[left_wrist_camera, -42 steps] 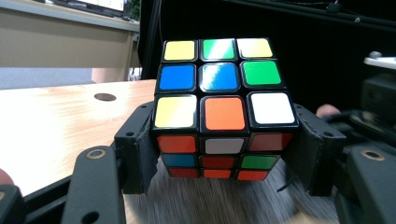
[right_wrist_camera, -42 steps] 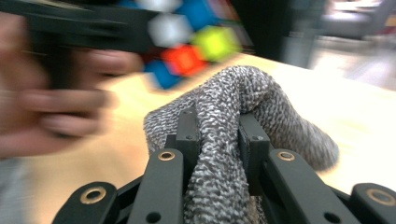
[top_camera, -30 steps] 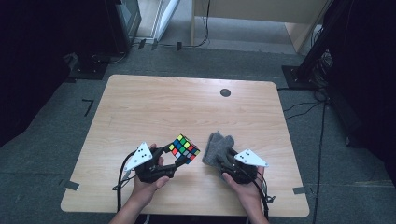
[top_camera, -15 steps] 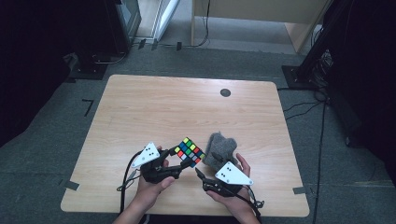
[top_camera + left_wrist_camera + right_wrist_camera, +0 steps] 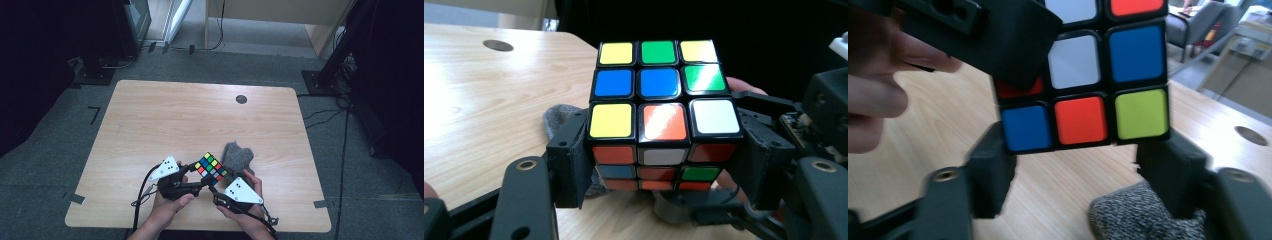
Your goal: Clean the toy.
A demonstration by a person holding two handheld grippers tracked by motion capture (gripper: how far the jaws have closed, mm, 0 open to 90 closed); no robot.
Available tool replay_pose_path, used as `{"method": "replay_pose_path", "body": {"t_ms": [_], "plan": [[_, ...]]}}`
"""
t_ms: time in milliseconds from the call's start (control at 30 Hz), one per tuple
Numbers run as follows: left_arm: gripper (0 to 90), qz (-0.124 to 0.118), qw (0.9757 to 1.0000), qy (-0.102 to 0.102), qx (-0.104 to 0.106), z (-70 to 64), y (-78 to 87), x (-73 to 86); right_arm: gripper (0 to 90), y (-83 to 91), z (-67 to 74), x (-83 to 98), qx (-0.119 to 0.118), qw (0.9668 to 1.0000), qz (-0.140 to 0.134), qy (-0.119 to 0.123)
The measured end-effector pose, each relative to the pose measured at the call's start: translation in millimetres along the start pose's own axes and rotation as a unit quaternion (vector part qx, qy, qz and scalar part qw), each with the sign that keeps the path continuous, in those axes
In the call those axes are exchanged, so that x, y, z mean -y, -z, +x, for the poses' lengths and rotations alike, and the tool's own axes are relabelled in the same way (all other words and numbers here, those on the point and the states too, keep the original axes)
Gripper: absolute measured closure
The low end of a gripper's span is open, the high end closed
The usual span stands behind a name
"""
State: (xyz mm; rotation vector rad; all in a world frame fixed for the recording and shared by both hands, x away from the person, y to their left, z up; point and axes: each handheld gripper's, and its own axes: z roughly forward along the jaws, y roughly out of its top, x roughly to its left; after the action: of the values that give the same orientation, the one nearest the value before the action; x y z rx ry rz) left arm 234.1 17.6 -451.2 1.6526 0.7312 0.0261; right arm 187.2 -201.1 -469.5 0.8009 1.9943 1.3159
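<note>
A scrambled Rubik's cube (image 5: 211,167) is held above the table's near edge, my left gripper (image 5: 205,176) shut on its sides. In the left gripper view the black jaws clamp the lower layers of the cube (image 5: 663,95). My right gripper (image 5: 216,189) points up at the cube from the near right. Its jaws have just been closing. In the right gripper view they flank the bottom layer of the cube (image 5: 1098,75), and my right gripper (image 5: 1078,165) looks slightly wider than the cube, open. A left jaw and a hand (image 5: 878,95) cover the cube's upper left.
A grey knitted cloth (image 5: 237,156) lies bunched on the wooden table (image 5: 200,115), just right of the cube and behind my right gripper. A dark round hole (image 5: 241,99) sits near the far edge. Cables trail off the table's near edge.
My right gripper has moved left, from beside the grey cloth to under the cube. The cloth stays where it lay. The left gripper and cube have hardly shifted.
</note>
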Motion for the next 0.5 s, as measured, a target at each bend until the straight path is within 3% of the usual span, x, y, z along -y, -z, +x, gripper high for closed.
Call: {"method": "replay_pose_path", "body": {"t_ms": [67, 100, 167, 233, 333, 500], "plan": [[34.1, -0.004, 1.0000, -0.002, 0.003, 2.3, 1.8, -0.3, 55.1, 2.0, 2.9, 1.1, 0.003, 0.9999, -0.007, 0.008], [34.0, -0.004, 1.0000, -0.003, 0.006, 3.5, 2.7, -0.5, 66.9, 2.4, 3.0, 1.0, -0.001, 0.9999, -0.007, 0.008], [34.0, -0.003, 0.9999, 0.000, 0.015, 5.7, 3.5, -1.0, 69.9, 3.0, 3.3, 0.7, -0.001, 0.9999, -0.013, 0.004], [34.1, -0.001, 0.9999, -0.002, 0.016, 5.4, 3.3, -1.4, 64.3, 2.8, 2.7, 0.8, -0.004, 0.9999, -0.015, 0.002], [34.3, -0.005, 0.9997, -0.024, 0.007, 0.8, 2.7, 0.0, 55.7, 2.1, 1.9, 1.3, -0.009, 0.9998, -0.016, 0.004], [34.4, -0.006, 0.9998, -0.021, -0.001, 1.7, 2.3, 1.2, 41.7, 2.1, 0.3, 0.6, -0.001, 0.9999, -0.015, 0.001]]}}
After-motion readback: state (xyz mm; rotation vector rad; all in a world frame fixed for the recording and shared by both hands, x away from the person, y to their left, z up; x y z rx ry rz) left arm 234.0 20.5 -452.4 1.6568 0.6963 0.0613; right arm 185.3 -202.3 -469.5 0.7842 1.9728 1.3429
